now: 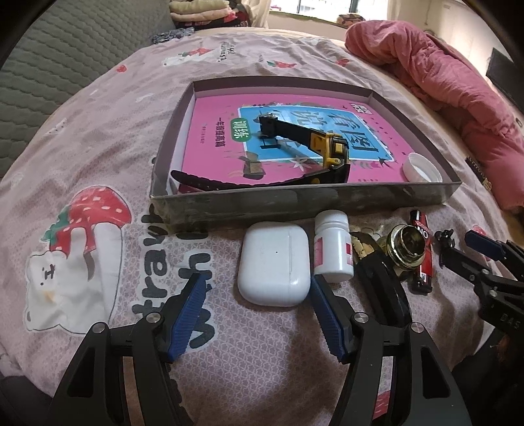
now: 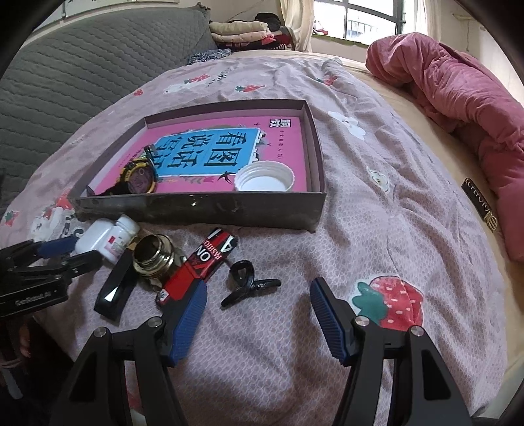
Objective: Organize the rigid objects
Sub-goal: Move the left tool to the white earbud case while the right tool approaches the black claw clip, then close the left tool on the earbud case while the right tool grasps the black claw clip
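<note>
My left gripper (image 1: 258,278) is open over the bedsheet, and the near end of a white earbud case (image 1: 273,263) lies between its fingertips, untouched. Right of the case are a white pill bottle (image 1: 334,250), a black oblong case (image 1: 383,281), a gold-rimmed jar (image 1: 409,244) and a red lighter (image 1: 422,255). My right gripper (image 2: 258,288) is open and empty. A black hair clip (image 2: 245,278) lies just ahead of it, and the lighter (image 2: 196,265) is by its left finger. The shallow box (image 2: 196,206) holds a pink book, a yellow-black watch (image 2: 137,178) and a white cap (image 2: 263,178).
A rumpled red quilt (image 2: 458,91) fills the right side of the bed. A grey quilted headboard (image 2: 82,65) rises at the left, with folded clothes (image 2: 242,31) behind. The left gripper (image 2: 62,252) shows at the right wrist view's left edge.
</note>
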Motion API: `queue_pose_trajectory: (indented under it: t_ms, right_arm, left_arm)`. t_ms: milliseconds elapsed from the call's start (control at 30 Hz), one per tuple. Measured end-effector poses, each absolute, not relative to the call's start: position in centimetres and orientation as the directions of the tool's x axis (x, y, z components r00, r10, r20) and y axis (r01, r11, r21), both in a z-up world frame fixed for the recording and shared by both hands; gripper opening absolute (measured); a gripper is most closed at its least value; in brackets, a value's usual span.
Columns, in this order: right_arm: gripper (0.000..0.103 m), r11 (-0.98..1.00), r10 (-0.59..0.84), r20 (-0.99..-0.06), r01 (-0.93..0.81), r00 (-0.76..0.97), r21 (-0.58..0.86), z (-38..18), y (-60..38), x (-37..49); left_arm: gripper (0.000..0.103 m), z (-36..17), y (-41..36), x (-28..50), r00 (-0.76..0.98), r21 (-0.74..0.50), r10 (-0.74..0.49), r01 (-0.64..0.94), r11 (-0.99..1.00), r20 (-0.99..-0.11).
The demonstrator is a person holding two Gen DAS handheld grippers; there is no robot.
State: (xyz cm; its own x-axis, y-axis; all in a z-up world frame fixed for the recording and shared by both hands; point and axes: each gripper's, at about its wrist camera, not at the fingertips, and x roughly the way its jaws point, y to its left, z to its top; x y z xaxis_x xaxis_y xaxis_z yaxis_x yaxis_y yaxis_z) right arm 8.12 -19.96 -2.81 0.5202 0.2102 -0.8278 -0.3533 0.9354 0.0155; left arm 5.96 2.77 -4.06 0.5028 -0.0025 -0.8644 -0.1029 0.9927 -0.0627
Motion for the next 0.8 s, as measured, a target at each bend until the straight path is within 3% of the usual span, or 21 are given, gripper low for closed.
queue_pose_trajectory:
  t_ms: [500,800]
  right_arm:
    - [0.064,0.939,0.183,-0.845,-0.343,0.503,-0.001,-4.3,-19.9,9.4]
    - [0.047,0.924,0.197,-0.846,-0.382,0.495,-0.009,-4.5,-19.0,9.4]
  left_arm:
    - [0.068,-4.3,3.1,6.8,0.505,-0.061,0.005,-0.113,0.992,-0.863]
    - [0.068,-4.9,2.9,7.8,0.505,-0.048,0.012,-0.106,0.993,-0.863]
